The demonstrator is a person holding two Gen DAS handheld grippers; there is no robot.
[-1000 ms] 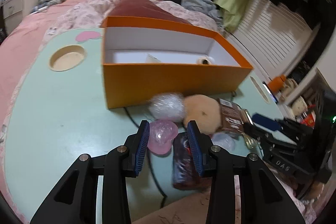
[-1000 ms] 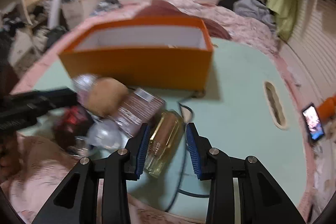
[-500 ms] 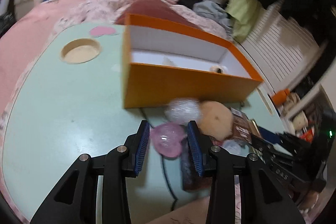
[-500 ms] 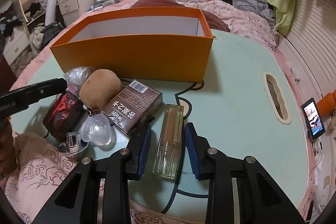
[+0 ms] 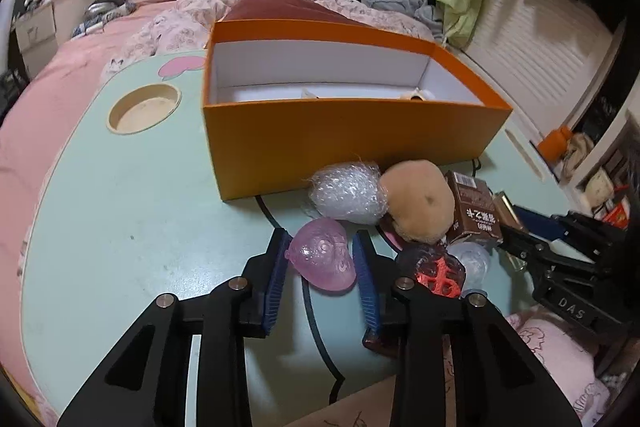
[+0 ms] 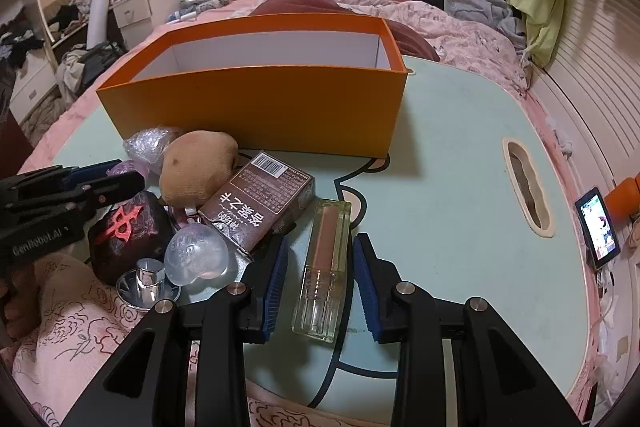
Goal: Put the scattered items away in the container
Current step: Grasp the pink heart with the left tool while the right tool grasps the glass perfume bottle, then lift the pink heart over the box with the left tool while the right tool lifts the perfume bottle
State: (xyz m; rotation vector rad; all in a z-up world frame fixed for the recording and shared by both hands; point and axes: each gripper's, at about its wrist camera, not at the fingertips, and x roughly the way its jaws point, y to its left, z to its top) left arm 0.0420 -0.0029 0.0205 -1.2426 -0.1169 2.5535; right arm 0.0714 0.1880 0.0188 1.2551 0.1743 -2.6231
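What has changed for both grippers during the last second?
The left gripper shifted over the pink heart-shaped case, and its jaws are closing around it. The right gripper came to straddle the clear rectangular glass bottle. The orange cardboard box stayed put.

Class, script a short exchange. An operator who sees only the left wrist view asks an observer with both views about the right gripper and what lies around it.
Operator: From here I see the right gripper only from the side. What is between its fingers?
Observer: A clear glass bottle lies flat on the table between the pads, with a gap on each side.
Operator: Is there anything to the right of it that I cannot see?
Observer: Yes. A phone with its screen lit sits just beyond the table's right edge.
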